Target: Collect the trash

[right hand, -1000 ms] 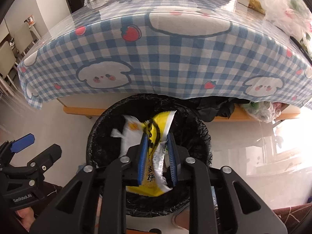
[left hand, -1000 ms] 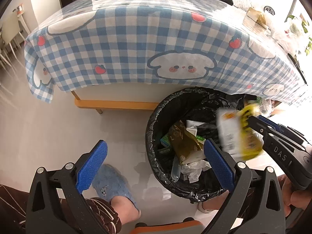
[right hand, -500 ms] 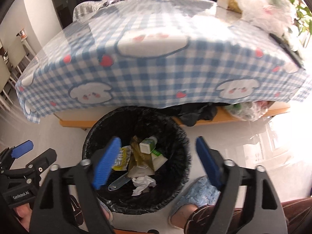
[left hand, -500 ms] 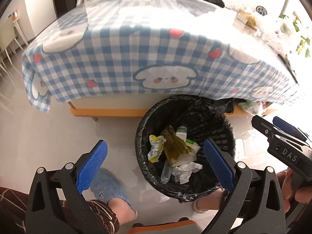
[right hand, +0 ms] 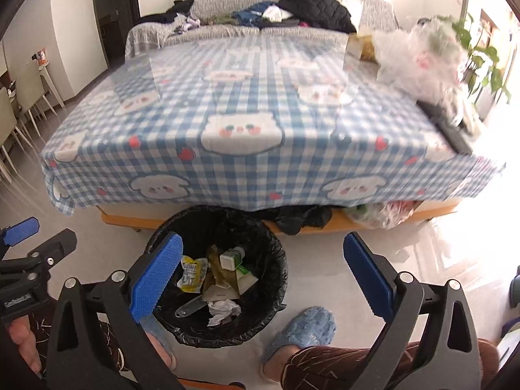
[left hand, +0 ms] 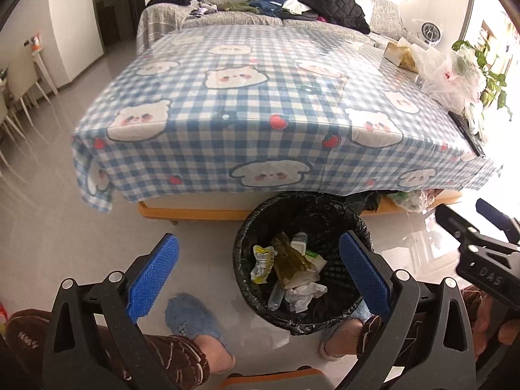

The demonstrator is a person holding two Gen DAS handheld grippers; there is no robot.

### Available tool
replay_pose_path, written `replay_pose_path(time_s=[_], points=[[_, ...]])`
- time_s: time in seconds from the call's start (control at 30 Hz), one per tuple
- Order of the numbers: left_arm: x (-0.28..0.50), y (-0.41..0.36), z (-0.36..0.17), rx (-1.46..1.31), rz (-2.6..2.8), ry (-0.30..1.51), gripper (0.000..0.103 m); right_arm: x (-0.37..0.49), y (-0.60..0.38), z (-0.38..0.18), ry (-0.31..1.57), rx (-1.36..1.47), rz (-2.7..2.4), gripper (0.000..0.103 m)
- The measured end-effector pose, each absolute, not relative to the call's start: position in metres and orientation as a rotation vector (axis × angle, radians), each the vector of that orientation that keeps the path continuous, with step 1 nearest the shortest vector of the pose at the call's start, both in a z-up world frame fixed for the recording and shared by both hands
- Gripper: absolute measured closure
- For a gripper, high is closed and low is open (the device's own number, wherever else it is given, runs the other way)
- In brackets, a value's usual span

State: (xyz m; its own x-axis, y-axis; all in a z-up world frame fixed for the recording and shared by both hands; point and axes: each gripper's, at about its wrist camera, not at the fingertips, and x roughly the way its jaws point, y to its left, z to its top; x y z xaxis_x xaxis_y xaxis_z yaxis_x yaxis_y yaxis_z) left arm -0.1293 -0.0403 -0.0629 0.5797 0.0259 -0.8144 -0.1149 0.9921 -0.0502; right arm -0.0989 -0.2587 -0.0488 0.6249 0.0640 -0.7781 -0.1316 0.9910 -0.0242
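A black-lined trash bin [left hand: 325, 209] [right hand: 227, 219] stands on the floor at the table's near edge. Inside lie a yellow-white wrapper [left hand: 261, 261] [right hand: 191, 271], a small bottle, a brownish packet and crumpled paper. My left gripper [left hand: 257, 240] hangs open above and left of the bin, nothing between its blue pads. My right gripper [right hand: 262, 239] is above the bin's right side. Its jaws are opening and stand wide, with nothing between them.
A blue checked tablecloth [left hand: 260, 113] covers the low table. Plastic bags [left hand: 451, 74] and a tissue box [left hand: 398, 52] crowd its far right corner. Clothes are piled on a grey sofa [left hand: 292, 6] behind. A person's blue slippers [left hand: 191, 318] stand beside the bin.
My right gripper was shut on the yellow-white wrapper over the bin, then opened; the wrapper now lies in the bin. Both grippers have risen away from the bin.
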Motion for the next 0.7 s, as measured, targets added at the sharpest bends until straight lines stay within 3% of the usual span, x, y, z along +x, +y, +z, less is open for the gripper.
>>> replay_pose_path(time_s=[0.7], points=[[-0.143, -0.045, -0.038, -0.075, 0.102, 0.918, 0.006, -0.119, -0.266, -0.024, 0.884, -0.044, 0.152, 0.008]])
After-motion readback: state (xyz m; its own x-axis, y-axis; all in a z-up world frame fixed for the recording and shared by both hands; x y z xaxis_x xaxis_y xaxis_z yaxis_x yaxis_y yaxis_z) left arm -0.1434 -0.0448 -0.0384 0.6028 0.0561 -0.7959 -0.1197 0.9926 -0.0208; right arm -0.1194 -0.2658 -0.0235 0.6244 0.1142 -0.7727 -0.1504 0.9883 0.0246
